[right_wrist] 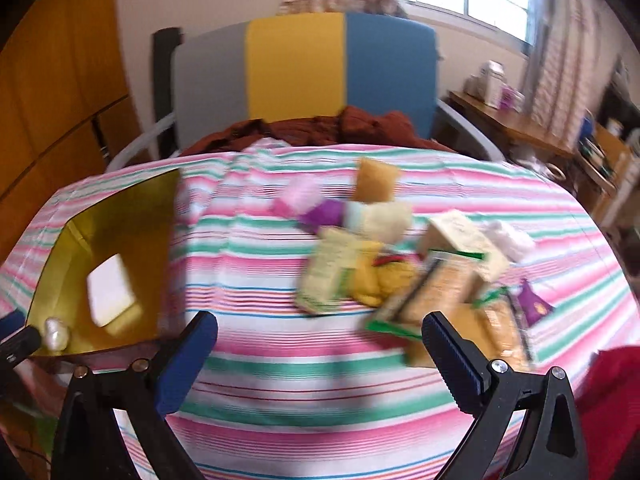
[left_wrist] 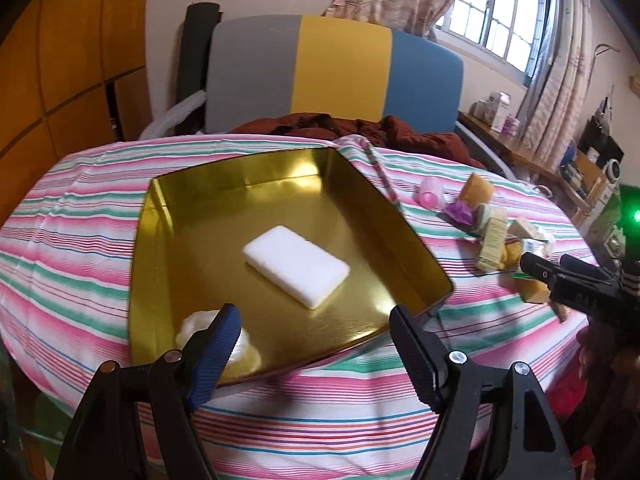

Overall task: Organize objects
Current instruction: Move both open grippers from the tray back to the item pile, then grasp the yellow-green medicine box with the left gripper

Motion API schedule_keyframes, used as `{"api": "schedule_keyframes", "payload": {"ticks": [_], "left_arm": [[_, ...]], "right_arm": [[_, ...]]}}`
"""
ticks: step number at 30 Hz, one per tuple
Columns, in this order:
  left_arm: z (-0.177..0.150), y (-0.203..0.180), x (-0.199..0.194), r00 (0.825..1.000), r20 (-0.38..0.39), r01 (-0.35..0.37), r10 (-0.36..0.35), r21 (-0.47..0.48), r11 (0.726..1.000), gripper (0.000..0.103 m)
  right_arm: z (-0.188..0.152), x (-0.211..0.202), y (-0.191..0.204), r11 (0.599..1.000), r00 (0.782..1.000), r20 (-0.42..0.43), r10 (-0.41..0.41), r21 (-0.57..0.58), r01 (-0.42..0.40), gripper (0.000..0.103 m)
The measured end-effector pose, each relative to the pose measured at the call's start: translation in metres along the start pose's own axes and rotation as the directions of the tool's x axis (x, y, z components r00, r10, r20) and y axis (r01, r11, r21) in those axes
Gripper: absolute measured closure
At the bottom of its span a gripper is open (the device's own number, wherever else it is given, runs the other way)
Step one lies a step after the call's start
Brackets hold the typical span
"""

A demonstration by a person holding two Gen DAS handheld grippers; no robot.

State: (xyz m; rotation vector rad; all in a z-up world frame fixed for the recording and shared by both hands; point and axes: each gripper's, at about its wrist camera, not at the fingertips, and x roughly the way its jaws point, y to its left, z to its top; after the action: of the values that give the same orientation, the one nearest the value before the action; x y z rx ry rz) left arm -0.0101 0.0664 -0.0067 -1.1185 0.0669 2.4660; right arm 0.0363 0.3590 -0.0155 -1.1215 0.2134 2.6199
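In the left wrist view the left gripper [left_wrist: 312, 324] sits low in the frame, jaws wide apart and empty, over the near edge of a gold tin [left_wrist: 160, 208] on the striped worktop [left_wrist: 80, 216]. A white block [left_wrist: 296, 266] lies mid-tin and a pale wad [left_wrist: 192, 326] in its lower-left corner. At right, a snack pile [right_wrist: 400, 264] lies blurred above the right gripper [right_wrist: 320, 336], jaws likewise apart and empty
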Motion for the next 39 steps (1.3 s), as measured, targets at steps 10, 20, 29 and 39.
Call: {"api": "schedule_keyframes", "payload": {"ticks": [10,20,29,39], "left_arm": [[0.012,-0.047,0.007,0.992,-0.023,0.126,-0.124,0.123,0.984,0.026],[0.031,-0.130,0.041,0.962,-0.114,0.270,-0.249,0.249,0.930,0.026],[0.047,-0.193,0.099,0.951,-0.165,0.305,-0.262,0.342,0.889,0.037],[0.057,-0.221,0.164,0.928,-0.244,0.351,-0.283,0.314,0.882,0.049]], "right_arm": [[0.012,-0.003,-0.133,0.956,0.991,-0.035,-0.130,0.262,0.135,0.000],[0.002,-0.008,-0.184,0.866,0.998,0.059,0.006,0.499,-0.035,0.000],[0.003,-0.003,-0.179,0.864,0.996,0.073,0.053,0.497,-0.082,0.000],[0.005,0.001,-0.176,0.873,0.995,0.067,0.068,0.479,-0.091,0.000]]}}
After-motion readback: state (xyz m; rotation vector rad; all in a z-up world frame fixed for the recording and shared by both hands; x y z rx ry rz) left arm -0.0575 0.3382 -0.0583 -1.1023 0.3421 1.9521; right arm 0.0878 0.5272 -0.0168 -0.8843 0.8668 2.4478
